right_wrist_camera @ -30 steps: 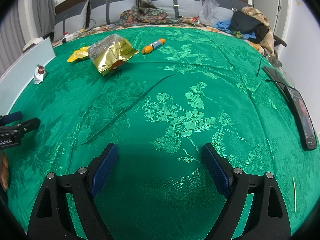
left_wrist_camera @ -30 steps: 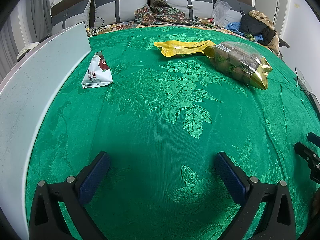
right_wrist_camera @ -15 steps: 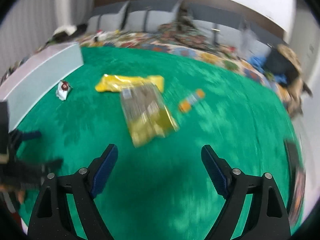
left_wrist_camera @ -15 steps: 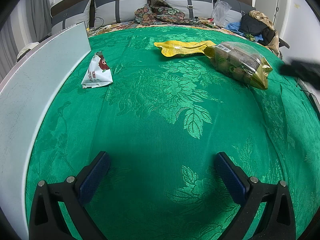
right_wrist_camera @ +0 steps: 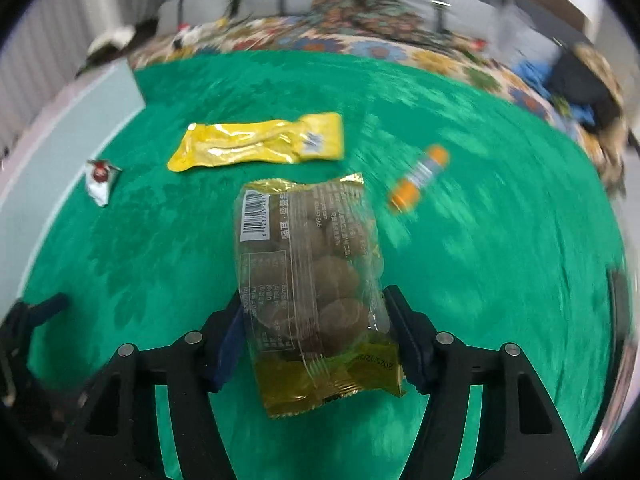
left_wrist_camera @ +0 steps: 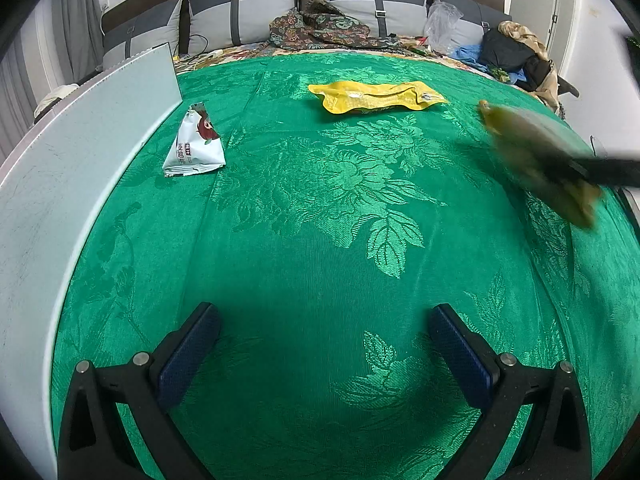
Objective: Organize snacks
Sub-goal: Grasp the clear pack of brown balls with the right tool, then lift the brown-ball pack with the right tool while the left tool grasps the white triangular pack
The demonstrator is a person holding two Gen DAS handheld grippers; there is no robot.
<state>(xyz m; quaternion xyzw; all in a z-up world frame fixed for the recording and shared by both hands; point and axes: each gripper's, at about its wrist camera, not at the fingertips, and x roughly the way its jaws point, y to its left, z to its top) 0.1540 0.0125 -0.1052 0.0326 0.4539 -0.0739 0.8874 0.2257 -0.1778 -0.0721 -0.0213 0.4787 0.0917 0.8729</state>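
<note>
Right tongs (right_wrist_camera: pixel 316 334), having just been closing, clamp the clear gold-edged snack bag (right_wrist_camera: pixel 310 276) between both pads (bag lengthwise, lifted off the green bedspread (right_wrist_camera: pixel 480 280)). Left tongs (left_wrist_camera: pixel 326 354) stand apart, empty. Farther: yellow packet (right_wrist_camera: pixel 260 142), orange tube (right_wrist_camera: pixel 418 178).

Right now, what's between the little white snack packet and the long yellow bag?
Nothing but bare green cloth. The left wrist view shows it best: the white packet lies beside the pale board, the yellow bag farther right, with only flowered fabric between.
</note>
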